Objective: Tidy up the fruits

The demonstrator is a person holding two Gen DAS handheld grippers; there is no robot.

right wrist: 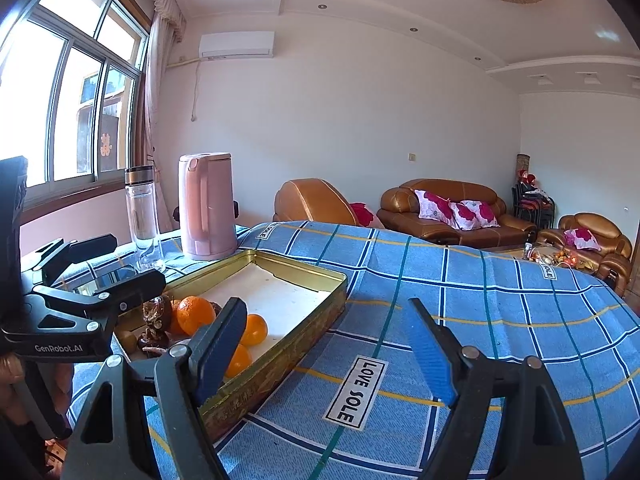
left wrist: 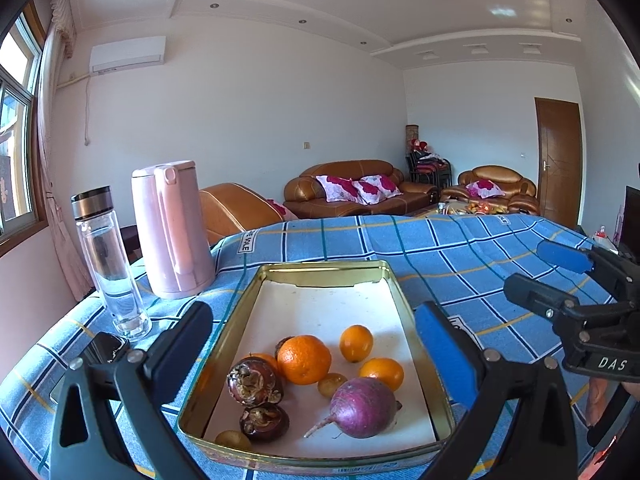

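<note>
A gold tin tray [left wrist: 404, 300] lies on the blue checked cloth. Its near half holds a large orange [left wrist: 304, 359], two small oranges [left wrist: 356, 342], a purple radish [left wrist: 362, 406], two dark brown water chestnuts [left wrist: 254, 384] and two small brownish-yellow fruits [left wrist: 332, 384]. My left gripper [left wrist: 314, 312] hangs open above the tray's near half, with nothing between its fingers. My right gripper [right wrist: 325, 304] is open and empty over the cloth, just right of the tray [right wrist: 316, 308]. Each gripper shows in the other's view: the right gripper [left wrist: 524, 266] and the left gripper [right wrist: 136, 258]. The large orange [right wrist: 196, 314] is also in the right wrist view.
A pink kettle [left wrist: 172, 228] and a glass bottle [left wrist: 108, 260] stand at the tray's far left. A dark phone [left wrist: 104, 348] lies near the bottle's foot. The cloth [right wrist: 480, 320] runs bare to the right of the tray. Brown sofas stand beyond the table.
</note>
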